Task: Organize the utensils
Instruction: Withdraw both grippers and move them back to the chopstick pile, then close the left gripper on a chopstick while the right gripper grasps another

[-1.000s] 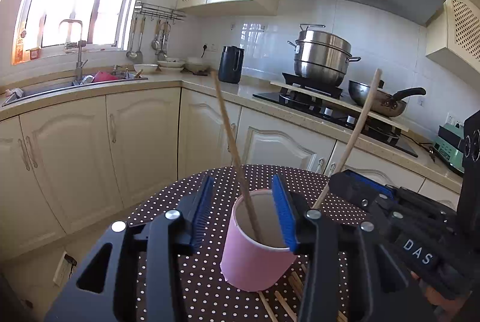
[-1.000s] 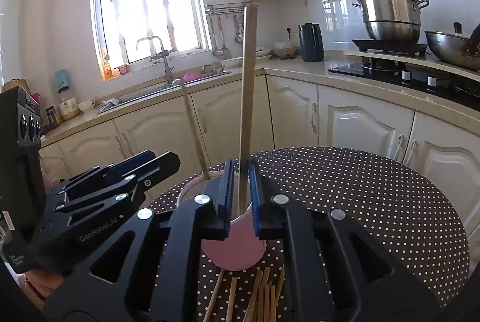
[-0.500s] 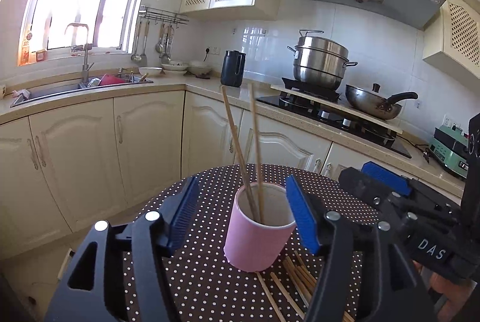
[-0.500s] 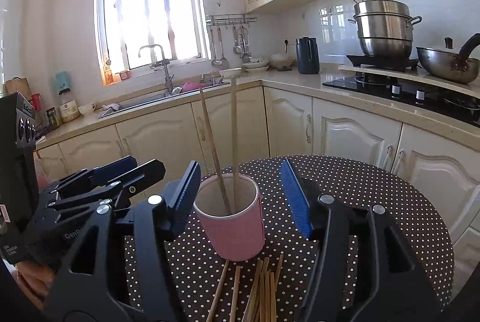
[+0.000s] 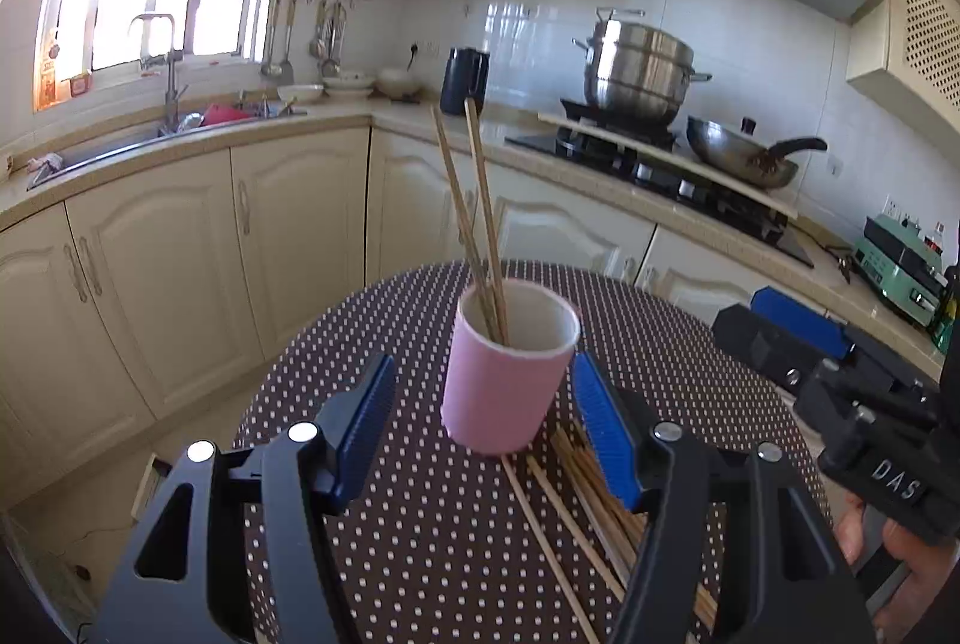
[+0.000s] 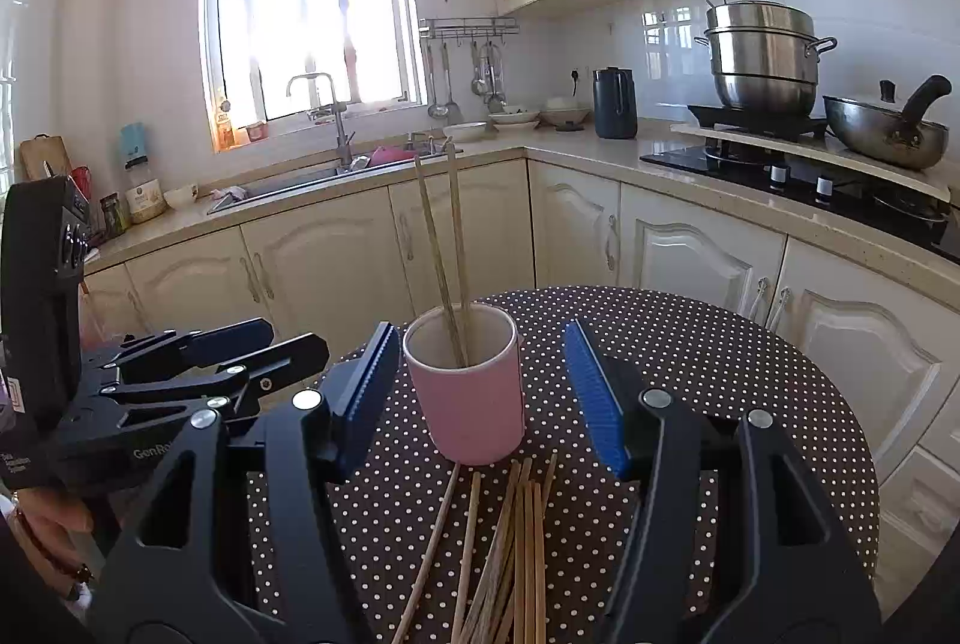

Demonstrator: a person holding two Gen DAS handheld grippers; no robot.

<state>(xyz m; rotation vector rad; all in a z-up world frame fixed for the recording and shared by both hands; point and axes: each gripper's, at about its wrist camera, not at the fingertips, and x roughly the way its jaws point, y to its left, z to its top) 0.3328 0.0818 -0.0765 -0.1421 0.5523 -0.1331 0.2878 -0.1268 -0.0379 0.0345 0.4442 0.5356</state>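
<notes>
Left wrist view: left gripper (image 5: 483,419) w/ blue pads spread wide, holding nothing; pink cup (image 5: 507,383) stands just ahead of the gap, untouched, on a dotted table (image 5: 420,524). Two chopsticks (image 5: 474,224) lean inside the cup; loose chopsticks (image 5: 576,500) lie just behind it.

Right wrist view: right gripper (image 6: 480,398) likewise spread & empty, cup (image 6: 471,395) ahead between its pads, clear of both

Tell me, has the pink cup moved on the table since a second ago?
Cannot tell. The pink cup looks farther from the camera, but the polka-dot table shows more too, so the view pulled back rather than the cup clearly shifting.
</notes>
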